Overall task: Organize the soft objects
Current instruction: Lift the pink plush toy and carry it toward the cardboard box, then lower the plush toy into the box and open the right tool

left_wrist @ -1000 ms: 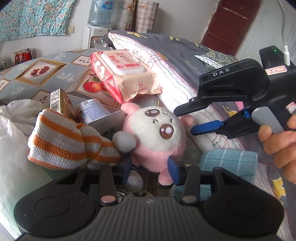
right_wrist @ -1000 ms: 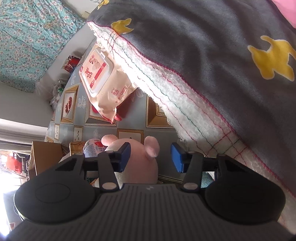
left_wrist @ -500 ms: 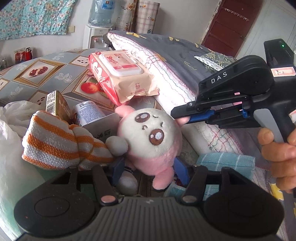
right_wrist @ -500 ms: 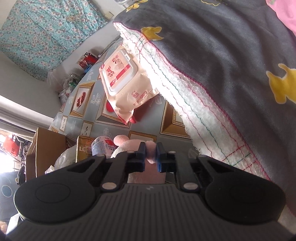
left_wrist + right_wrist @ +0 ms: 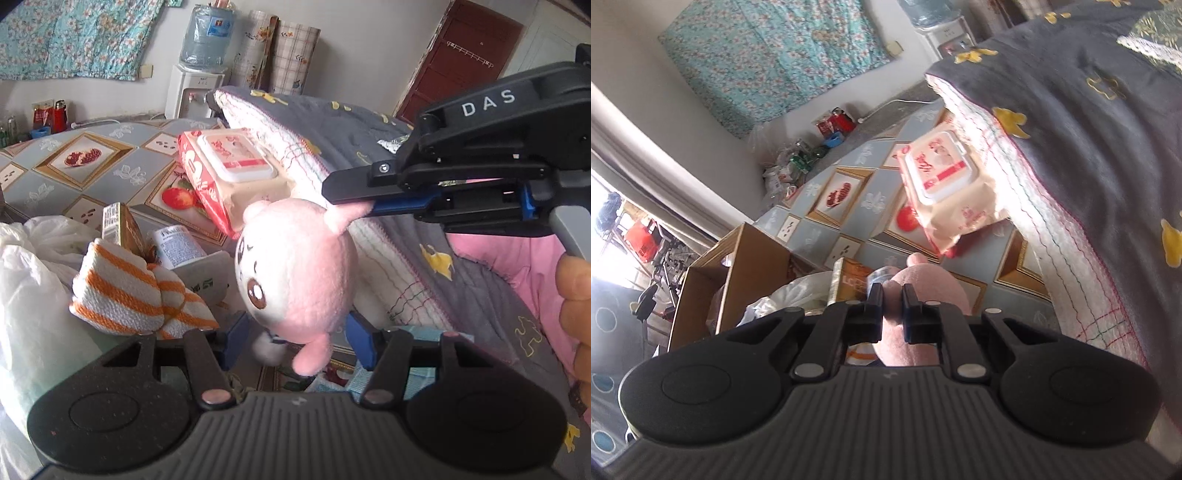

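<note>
A pink and white plush toy (image 5: 295, 273) hangs in the air by one ear, clear of the table. My right gripper (image 5: 351, 203) is shut on that ear; in the right wrist view the pink plush (image 5: 923, 295) fills the space under my shut right gripper (image 5: 892, 295). My left gripper (image 5: 295, 332) is open and empty, its fingers either side of the plush's lower body without gripping it. An orange-and-white striped cloth (image 5: 136, 291) lies just left of it. A light blue towel (image 5: 343, 384) lies partly hidden below.
A pack of wet wipes (image 5: 225, 173) leans on a folded grey quilt (image 5: 369, 140) at the right. A small carton (image 5: 122, 225), a can (image 5: 177, 247) and a white plastic bag (image 5: 33, 280) crowd the left. A cardboard box (image 5: 738, 273) stands beside the patterned table (image 5: 92, 166).
My right gripper closed on the plush's ear and lifted it; the plush now hangs tilted above the table. My left gripper stayed open below it.
</note>
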`<state>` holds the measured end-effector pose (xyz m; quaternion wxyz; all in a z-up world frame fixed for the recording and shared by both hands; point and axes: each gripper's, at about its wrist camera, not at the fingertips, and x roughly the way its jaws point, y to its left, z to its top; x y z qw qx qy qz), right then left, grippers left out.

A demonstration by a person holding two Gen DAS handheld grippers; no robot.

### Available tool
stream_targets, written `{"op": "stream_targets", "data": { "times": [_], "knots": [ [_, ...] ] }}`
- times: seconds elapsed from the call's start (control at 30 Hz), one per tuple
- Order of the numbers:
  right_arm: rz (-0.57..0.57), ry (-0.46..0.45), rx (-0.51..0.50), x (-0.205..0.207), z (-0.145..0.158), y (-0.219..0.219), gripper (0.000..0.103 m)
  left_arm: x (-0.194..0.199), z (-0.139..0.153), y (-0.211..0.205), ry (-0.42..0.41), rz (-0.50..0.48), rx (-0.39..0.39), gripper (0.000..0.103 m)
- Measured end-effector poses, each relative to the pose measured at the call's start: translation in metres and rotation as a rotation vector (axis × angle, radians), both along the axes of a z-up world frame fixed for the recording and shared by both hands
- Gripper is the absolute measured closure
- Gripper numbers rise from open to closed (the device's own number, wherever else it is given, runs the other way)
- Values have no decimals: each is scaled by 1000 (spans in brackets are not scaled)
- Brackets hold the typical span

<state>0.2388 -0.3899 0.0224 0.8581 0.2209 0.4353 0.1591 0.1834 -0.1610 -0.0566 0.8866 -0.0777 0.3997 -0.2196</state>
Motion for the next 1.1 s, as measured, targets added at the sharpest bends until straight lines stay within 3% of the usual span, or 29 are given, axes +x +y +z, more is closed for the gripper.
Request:
{"op": "stream_targets", "data": {
  "times": [0.27, 0.6, 0.83, 1.1],
  "knots": [
    [106, -175, -40, -39, 82, 38, 95, -35, 58, 25, -163, 39, -62, 43],
    [350, -326, -22, -69, 159, 144, 95, -80, 112, 103, -304, 258, -109, 42],
    [505, -299, 56, -61, 172, 240, 95, -96, 124, 193, -288, 470, -50, 42],
    [646, -133, 149, -19, 135, 368, 95, -82, 108, 297, -149, 704, 41, 42]
  ]
}}
